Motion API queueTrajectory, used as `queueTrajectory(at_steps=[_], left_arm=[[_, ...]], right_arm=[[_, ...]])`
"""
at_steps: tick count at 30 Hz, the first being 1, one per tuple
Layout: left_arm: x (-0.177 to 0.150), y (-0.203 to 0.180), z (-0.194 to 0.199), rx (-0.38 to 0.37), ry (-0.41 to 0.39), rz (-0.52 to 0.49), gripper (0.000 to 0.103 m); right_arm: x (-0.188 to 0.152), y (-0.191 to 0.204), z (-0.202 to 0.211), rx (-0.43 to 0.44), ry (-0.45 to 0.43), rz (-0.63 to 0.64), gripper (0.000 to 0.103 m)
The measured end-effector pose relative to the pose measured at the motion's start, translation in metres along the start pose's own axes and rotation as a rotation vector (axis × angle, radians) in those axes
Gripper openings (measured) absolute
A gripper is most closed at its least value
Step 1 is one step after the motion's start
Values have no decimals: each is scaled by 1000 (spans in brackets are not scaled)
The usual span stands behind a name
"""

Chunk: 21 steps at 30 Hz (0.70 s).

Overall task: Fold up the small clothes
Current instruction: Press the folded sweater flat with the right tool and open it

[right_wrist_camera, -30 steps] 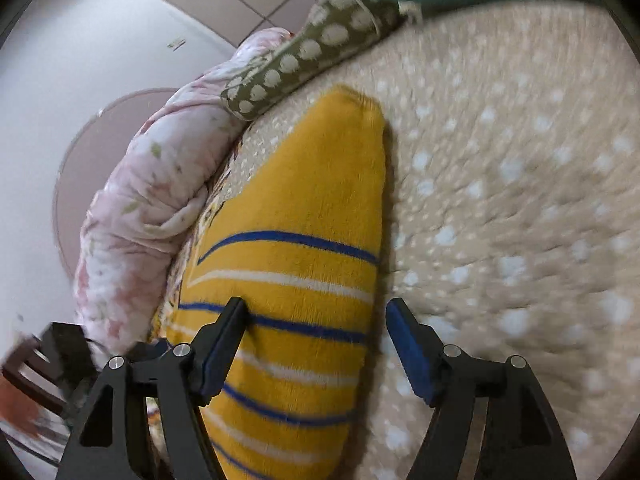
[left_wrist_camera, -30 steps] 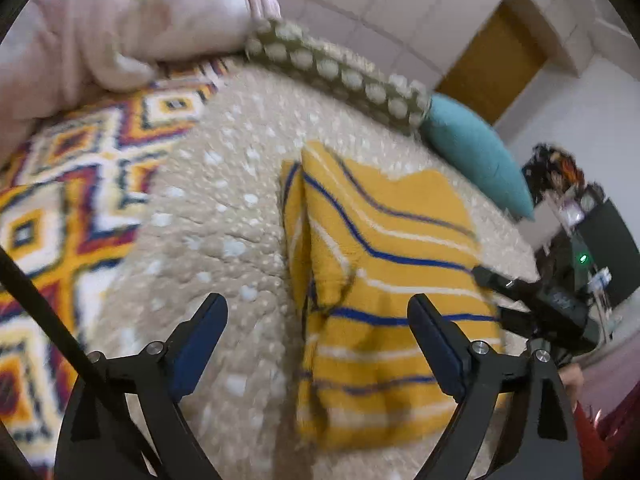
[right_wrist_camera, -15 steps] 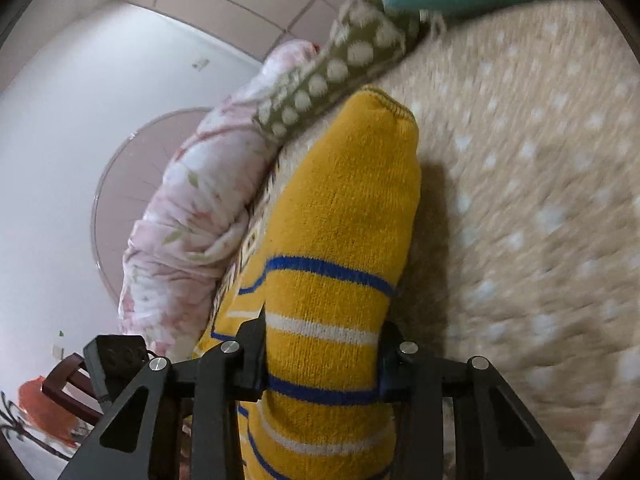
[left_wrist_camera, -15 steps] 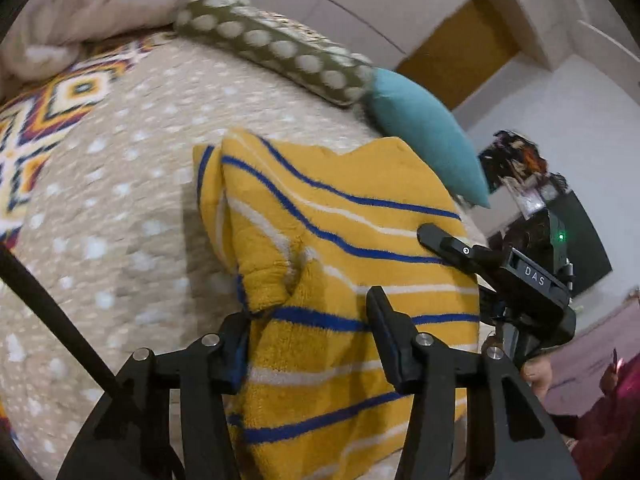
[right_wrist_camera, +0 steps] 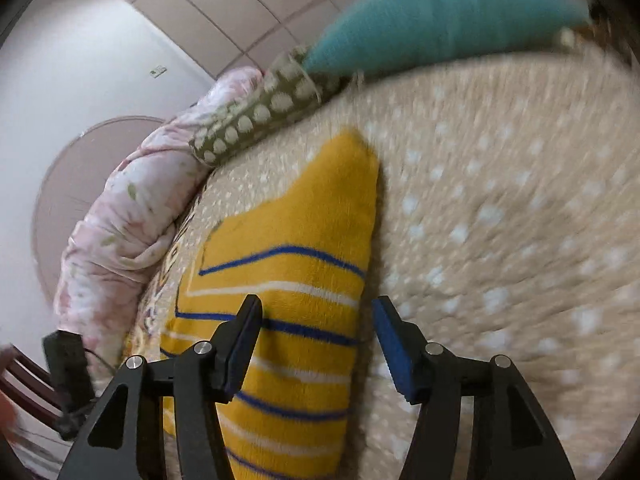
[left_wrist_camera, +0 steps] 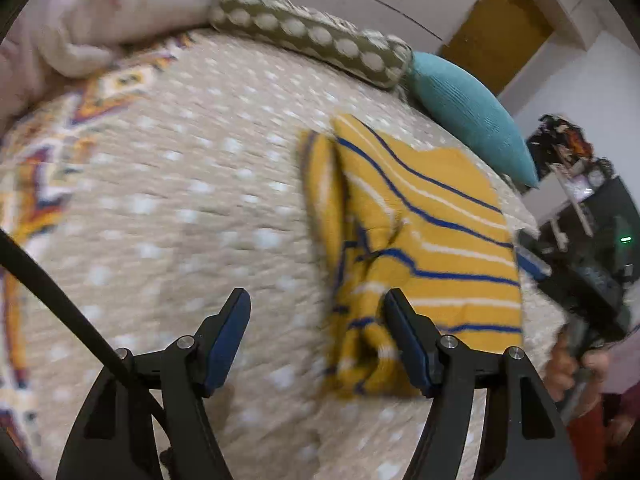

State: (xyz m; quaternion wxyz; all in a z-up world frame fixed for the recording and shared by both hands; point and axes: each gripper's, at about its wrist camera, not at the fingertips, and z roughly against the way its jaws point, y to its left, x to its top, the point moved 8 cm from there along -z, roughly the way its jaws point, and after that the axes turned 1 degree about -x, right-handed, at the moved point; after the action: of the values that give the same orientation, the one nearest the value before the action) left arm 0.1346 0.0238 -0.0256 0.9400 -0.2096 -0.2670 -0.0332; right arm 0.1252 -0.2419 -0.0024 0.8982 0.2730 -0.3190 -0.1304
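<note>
A yellow knit garment [left_wrist_camera: 424, 232] with blue and white stripes lies partly folded on the beige dotted bedspread [left_wrist_camera: 180, 208]. My left gripper [left_wrist_camera: 318, 340] is open and empty, just left of the garment's bunched near corner. The right gripper's body [left_wrist_camera: 592, 280] shows at the garment's far right. In the right wrist view the garment [right_wrist_camera: 288, 264] lies flat, and my right gripper [right_wrist_camera: 316, 344] is open above its right edge, holding nothing.
A pink floral quilt [left_wrist_camera: 108, 8], a green dotted bolster [left_wrist_camera: 320, 40] and a teal pillow [left_wrist_camera: 468, 108] line the head of the bed. A patterned orange blanket [left_wrist_camera: 36, 184] lies at the left. Cluttered furniture [left_wrist_camera: 580, 184] stands beyond the bed at the right.
Half a second ago both grippers were shut on the garment and holding it up. Both have opened and let go, and the garment now lies on the bed. The left gripper has drawn back leftward.
</note>
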Motion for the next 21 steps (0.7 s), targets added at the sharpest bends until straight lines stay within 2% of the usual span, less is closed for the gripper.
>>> queueTrajectory(at_steps=[2, 5, 9, 12, 13, 14, 16, 18, 21], left_arm=[[-5, 8, 19, 34, -35, -3, 69], [-18, 14, 48, 99, -93, -13, 71], [-38, 14, 68, 109, -121, -11, 71], [-55, 16, 87, 114, -141, -13, 72], [-60, 17, 92, 119, -149, -14, 72], [-63, 17, 97, 125, -155, -14, 73], [-69, 20, 107, 143, -180, -21, 77], [-74, 23, 117, 178, -213, -30, 79], [-75, 28, 134, 268, -271, -52, 80]], right_arm=[[7, 9, 22, 8, -53, 33, 62], [5, 38, 43, 58, -89, 82, 50], [-17, 82, 24, 129, -9, 139, 41], [-44, 82, -9, 103, 79, 130, 41], [-58, 74, -27, 65, 140, 127, 40], [-64, 71, -33, 31, 151, 139, 35], [-61, 74, -27, 17, 119, 137, 33], [-56, 87, -19, 52, 107, 129, 34], [-45, 119, -20, 107, 83, 148, 34]])
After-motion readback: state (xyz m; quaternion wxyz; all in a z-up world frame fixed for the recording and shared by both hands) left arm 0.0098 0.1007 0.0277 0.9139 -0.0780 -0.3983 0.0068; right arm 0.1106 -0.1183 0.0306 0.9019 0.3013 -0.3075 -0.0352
